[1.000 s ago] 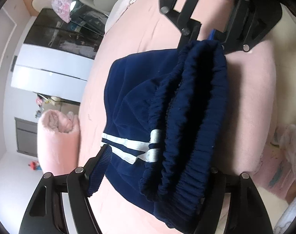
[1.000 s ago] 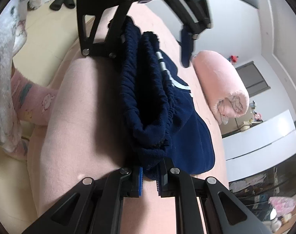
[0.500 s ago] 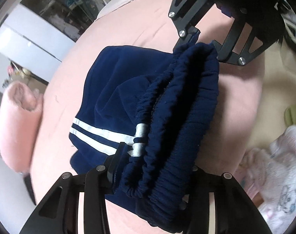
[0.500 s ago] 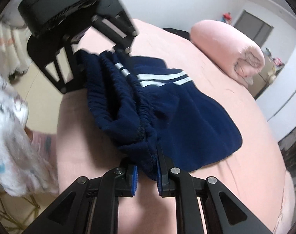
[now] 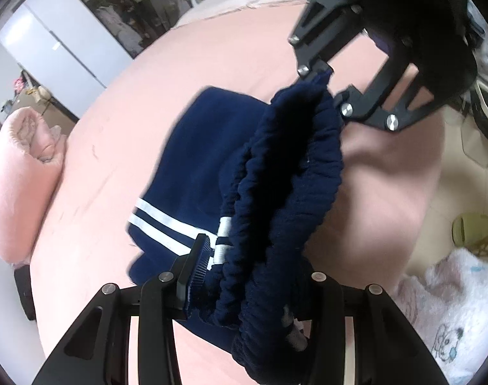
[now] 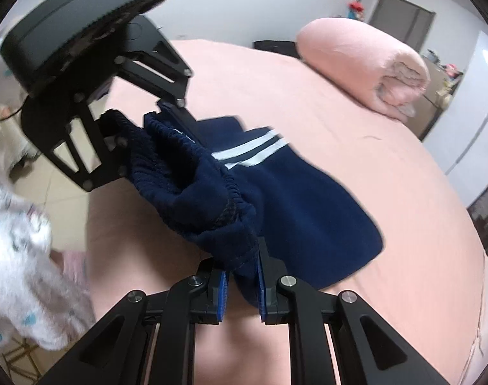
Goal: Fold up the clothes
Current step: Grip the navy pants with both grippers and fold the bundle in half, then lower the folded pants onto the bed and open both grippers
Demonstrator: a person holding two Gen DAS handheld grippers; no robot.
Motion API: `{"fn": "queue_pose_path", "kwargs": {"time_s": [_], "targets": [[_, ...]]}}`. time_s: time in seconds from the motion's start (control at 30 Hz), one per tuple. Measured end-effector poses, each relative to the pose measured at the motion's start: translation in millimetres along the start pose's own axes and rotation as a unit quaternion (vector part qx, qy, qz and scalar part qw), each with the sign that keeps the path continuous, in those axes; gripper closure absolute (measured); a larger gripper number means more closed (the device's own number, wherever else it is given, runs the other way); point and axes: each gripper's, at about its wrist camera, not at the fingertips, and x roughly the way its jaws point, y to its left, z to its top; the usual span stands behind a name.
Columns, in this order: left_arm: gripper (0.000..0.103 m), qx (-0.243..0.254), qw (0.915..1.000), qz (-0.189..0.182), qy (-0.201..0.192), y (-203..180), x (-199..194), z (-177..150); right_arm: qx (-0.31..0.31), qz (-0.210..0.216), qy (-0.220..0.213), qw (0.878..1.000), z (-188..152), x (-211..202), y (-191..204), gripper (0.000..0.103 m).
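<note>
Left wrist view: navy shorts (image 5: 208, 160) are clamped at the waistband by left gripper (image 5: 253, 276) and right gripper (image 6: 240, 284), above the bed (image 5: 212, 57).

A rolled pink blanket (image 6: 369, 73) lies on the pink bed (image 6: 404, 192) far ahead; a white wardrobe (image 5: 54, 54) stands beyond it.

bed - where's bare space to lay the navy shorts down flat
Free: the pink sheet between the navy shorts and the rolled pink blanket, and beyond the shorts' far edge. Crowded: the near edge, where the left gripper and right gripper pinch the waistband.
</note>
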Motion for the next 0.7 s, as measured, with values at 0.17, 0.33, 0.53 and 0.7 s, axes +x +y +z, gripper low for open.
{"fn": "queue_pose_path", "kwargs": {"time_s": [0.17,0.33,0.53,0.7], "targets": [[0.063,-0.018,0.9996,0.019,0.000,19.4,-7.4,13.7,0.033,-0.012,-0.012,0.999,16.3,-3.7,-20.6,0.090],[0.062,-0.025,0.9991,0.032,0.005,28.9,-9.3,23.2,0.045,-0.019,-0.012,0.999,28.4,-1.0,-33.1,0.090],[0.062,-0.020,0.9991,0.033,0.016,33.2,-2.3,35.4,0.063,-0.023,-0.006,0.998,29.8,4.5,-44.5,0.090],[0.054,-0.030,0.9983,0.029,0.039,52.9,11.4,46.0,0.108,-0.021,-0.002,0.994,25.7,11.1,-64.3,0.090]]}}
